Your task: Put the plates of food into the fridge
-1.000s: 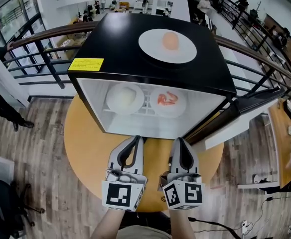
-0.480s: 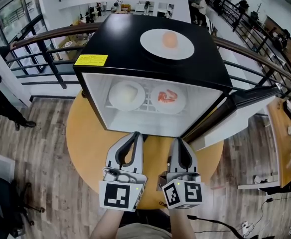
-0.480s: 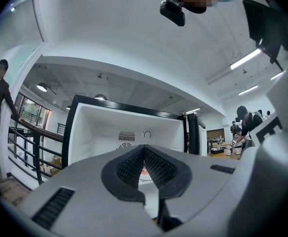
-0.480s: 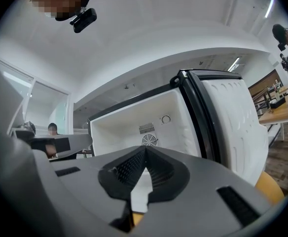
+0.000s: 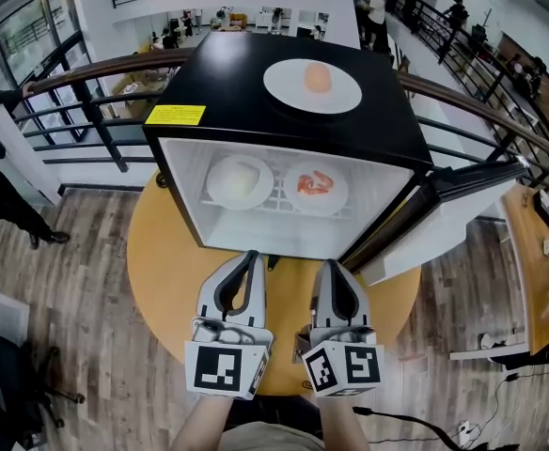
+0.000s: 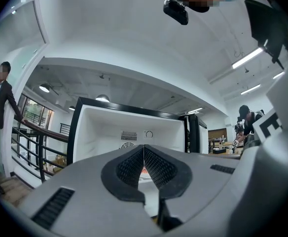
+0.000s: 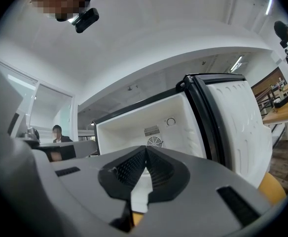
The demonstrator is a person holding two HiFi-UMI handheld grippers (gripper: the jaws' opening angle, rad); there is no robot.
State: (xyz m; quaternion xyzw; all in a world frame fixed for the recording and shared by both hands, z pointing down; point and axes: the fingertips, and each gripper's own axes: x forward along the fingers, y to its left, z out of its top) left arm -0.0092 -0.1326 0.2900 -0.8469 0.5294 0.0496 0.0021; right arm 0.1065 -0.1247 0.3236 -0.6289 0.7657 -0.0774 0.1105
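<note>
Head view, left to right. The left gripper (image 5: 252,256) hangs over the round table (image 5: 166,271) in front of the open fridge (image 5: 213,73), its jaws pressed together on nothing; the left gripper view confirms the pads meet with only the fridge interior beyond them. On the wire shelf (image 5: 276,203) inside, a left plate (image 5: 214,182) carries white food (image 5: 241,178). Above it, on the black top of the fridge, stands the third plate (image 5: 282,86) with a round orange piece (image 5: 318,77); this is judged the one not yet stored. A right plate (image 5: 341,194) with red food (image 5: 314,183) sits beside the left one on the shelf. The right gripper (image 5: 332,266) is likewise closed and empty, level with its neighbour. The door (image 5: 444,216) swings wide to the right.

The step in hand is probably fetching the top plate. To do it well, spread one gripper's jaws first, clear the front edge of the fridge, and pinch the near rim firmly. Keep the plate flat, since the round piece could roll. The shelf looks filled, so a free spot inside needs choosing before the plate is brought down.
</note>
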